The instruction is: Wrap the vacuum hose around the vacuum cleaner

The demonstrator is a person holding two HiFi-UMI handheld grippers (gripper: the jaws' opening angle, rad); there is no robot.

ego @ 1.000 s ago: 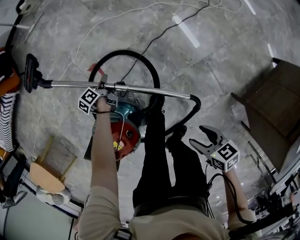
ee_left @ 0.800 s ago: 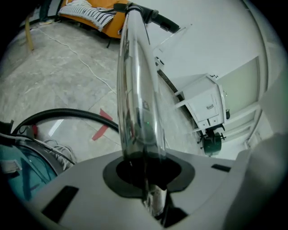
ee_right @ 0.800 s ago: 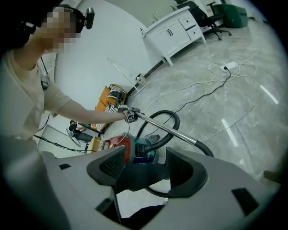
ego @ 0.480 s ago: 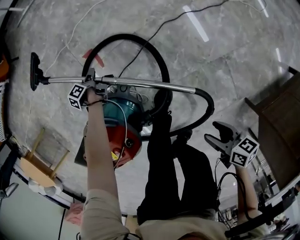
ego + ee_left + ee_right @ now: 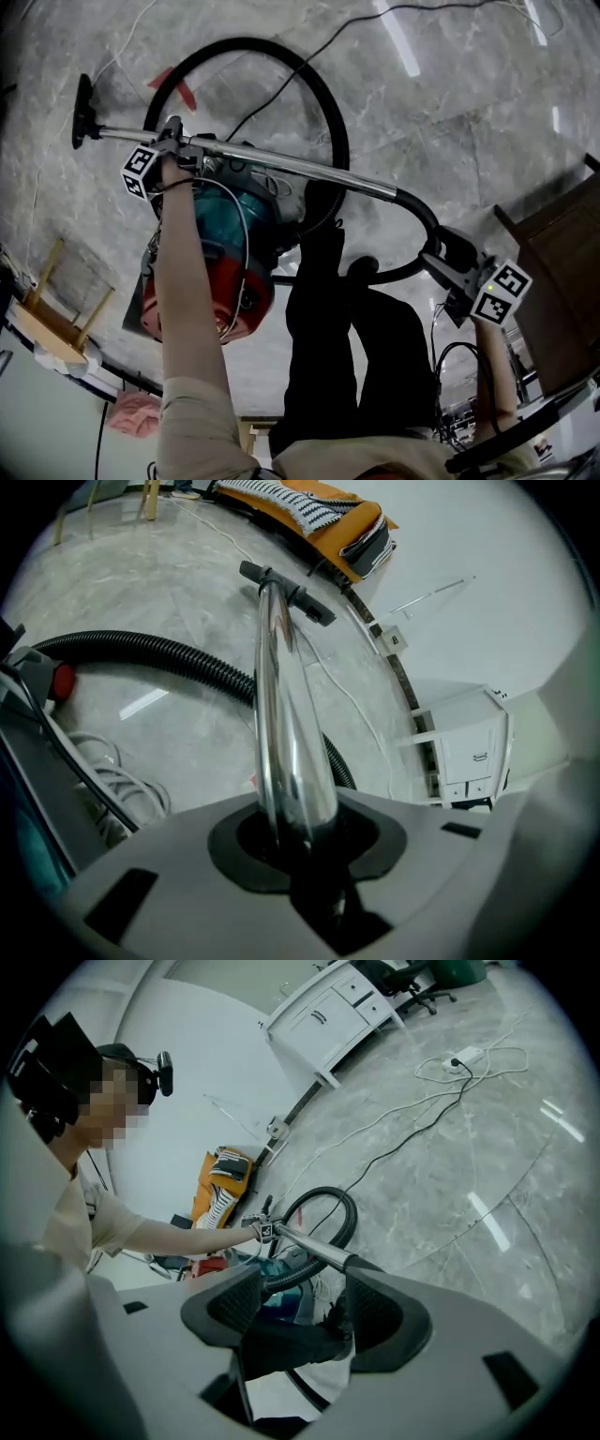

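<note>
Your left gripper (image 5: 175,145) is clamped narrowly on the shiny chrome wand tube (image 5: 281,696), which runs straight out ahead of its jaws. The black ribbed vacuum hose (image 5: 187,664) curves just ahead of your right gripper (image 5: 300,1312), whose jaws stand wide apart and grip nothing.

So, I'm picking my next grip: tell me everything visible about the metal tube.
Straight, shiny chrome, the metal tube slants across above the vacuum cleaner. One end carries a black floor nozzle; the other joins a black curved handle and the ribbed hose. The left gripper is shut on it near the nozzle; the open right gripper is by the handle.
</note>
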